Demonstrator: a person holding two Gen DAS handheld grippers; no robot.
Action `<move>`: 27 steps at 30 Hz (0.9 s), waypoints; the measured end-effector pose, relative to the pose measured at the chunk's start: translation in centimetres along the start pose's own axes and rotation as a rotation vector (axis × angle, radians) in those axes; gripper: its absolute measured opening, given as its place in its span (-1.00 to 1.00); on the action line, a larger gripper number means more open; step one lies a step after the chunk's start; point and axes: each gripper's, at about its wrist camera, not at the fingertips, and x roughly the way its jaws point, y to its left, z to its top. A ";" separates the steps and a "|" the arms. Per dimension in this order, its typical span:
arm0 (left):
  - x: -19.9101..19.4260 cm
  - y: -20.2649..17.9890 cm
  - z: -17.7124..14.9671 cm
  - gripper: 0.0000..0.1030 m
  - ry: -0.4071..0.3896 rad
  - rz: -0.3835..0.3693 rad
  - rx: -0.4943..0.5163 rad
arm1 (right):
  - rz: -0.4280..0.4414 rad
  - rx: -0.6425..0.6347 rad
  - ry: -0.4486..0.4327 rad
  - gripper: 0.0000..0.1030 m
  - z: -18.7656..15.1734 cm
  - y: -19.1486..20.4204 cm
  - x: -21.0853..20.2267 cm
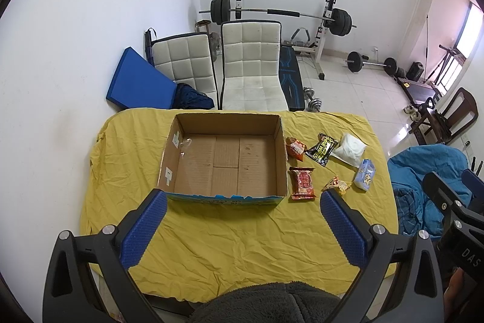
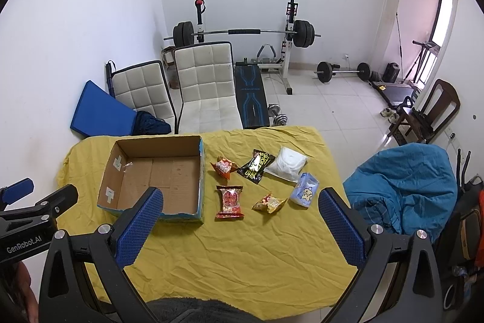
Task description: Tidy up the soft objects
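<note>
An empty cardboard box (image 1: pixel 225 159) (image 2: pixel 157 177) stands on the yellow-covered table (image 1: pixel 242 238) (image 2: pixel 242 250). To its right lie several soft packets: a red snack pack (image 1: pixel 302 183) (image 2: pixel 230 201), an orange pack (image 1: pixel 295 149) (image 2: pixel 223 166), a black-and-yellow pack (image 1: pixel 322 149) (image 2: pixel 256 165), a white bag (image 1: pixel 349 149) (image 2: pixel 287 164), a blue tissue pack (image 1: pixel 365 174) (image 2: pixel 305 189) and a small yellow-red pack (image 1: pixel 337 185) (image 2: pixel 269 203). My left gripper (image 1: pixel 242 202) is open and empty, above the table's near side. My right gripper (image 2: pixel 240 202) is open and empty too.
Two white padded chairs (image 1: pixel 251 65) (image 2: pixel 208 87) stand behind the table, with a blue mat (image 1: pixel 136 80) against the wall. A barbell rack (image 1: pixel 281 14), dumbbells and a bench fill the floor beyond. A blue quilt (image 2: pixel 402 186) lies right of the table.
</note>
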 end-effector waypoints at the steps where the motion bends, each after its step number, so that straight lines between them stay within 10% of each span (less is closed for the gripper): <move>1: 0.0 0.0 0.0 1.00 0.000 -0.001 -0.001 | 0.000 0.000 -0.001 1.00 -0.1 0.0 0.0; 17: 0.6 -0.2 -0.2 1.00 0.009 -0.007 0.004 | 0.005 0.007 0.010 1.00 0.2 -0.1 0.8; 27: 8.4 -5.0 2.3 1.00 0.089 -0.049 0.059 | -0.111 0.120 0.109 1.00 0.3 -7.4 8.2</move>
